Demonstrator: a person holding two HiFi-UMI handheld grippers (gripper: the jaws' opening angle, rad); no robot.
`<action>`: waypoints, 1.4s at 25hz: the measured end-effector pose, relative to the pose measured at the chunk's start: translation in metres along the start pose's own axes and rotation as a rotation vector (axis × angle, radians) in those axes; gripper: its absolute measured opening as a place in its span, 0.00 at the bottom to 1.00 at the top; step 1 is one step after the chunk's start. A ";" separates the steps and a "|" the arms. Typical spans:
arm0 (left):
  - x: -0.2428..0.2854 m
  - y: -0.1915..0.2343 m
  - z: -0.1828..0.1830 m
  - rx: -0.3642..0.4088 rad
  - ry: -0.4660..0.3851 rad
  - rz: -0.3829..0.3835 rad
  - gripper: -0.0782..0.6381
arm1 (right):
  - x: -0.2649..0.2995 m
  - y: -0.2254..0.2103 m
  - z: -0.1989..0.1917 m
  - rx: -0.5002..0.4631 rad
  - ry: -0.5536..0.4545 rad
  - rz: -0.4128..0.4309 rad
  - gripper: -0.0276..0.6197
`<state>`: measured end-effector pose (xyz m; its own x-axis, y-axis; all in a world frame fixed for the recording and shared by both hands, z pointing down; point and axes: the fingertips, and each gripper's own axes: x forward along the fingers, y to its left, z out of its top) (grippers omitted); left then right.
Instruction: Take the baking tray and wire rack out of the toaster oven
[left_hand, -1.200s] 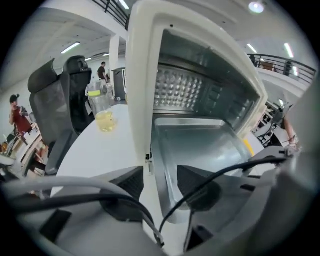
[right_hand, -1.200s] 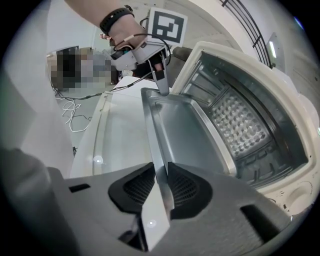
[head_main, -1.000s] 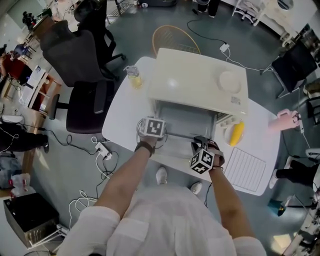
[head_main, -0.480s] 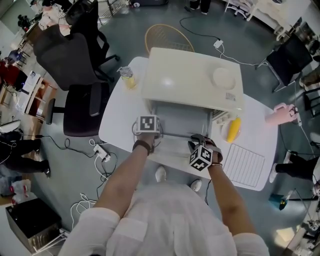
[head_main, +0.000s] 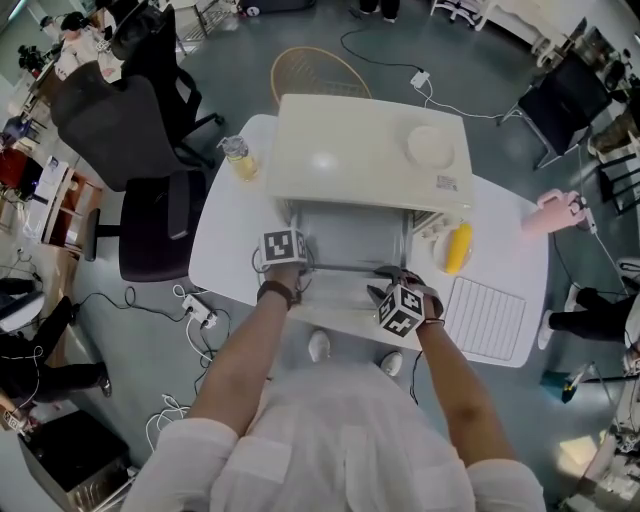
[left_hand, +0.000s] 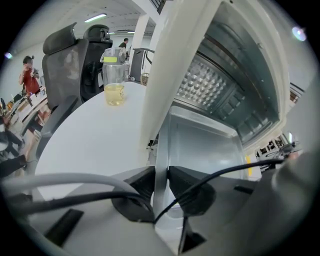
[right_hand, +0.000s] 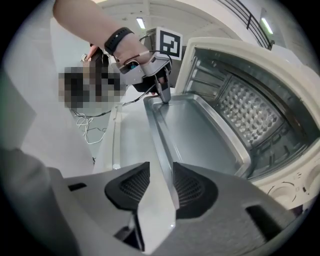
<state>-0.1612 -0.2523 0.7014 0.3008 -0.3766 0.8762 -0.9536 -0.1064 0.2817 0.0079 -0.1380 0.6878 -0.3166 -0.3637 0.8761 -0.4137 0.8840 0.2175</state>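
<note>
Baking tray (right_hand: 200, 135) sat partly out of toaster oven (head_main: 370, 150). Left hand-held gripper (left_hand: 161, 172) had just closed onto its front rim. Right hand-held gripper (right_hand: 161, 171) straddled the same rim, jaws just opened, not pressing.

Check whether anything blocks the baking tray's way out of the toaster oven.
Nothing visible does. The baking tray juts from the toaster oven over the lowered door; the wire rack lies aside on the table.

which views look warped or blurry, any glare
Left gripper view: fisheye bend, dark corners, near cables blurred. Right gripper view: same bend, baking tray fairly sharp. Head view: soft glare patch on the toaster oven top.
</note>
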 end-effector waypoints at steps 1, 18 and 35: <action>0.000 0.000 0.000 0.001 -0.001 0.001 0.22 | -0.004 -0.003 0.000 0.008 -0.004 -0.002 0.27; -0.002 -0.001 0.001 0.019 -0.005 -0.006 0.22 | -0.003 -0.112 -0.081 1.039 0.018 -0.262 0.31; -0.009 -0.002 -0.014 0.033 -0.005 -0.020 0.22 | -0.005 -0.096 -0.085 1.140 0.010 -0.215 0.18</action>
<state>-0.1618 -0.2360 0.6984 0.3201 -0.3784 0.8685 -0.9472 -0.1442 0.2863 0.1219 -0.1960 0.6997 -0.1423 -0.4675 0.8725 -0.9887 0.0256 -0.1476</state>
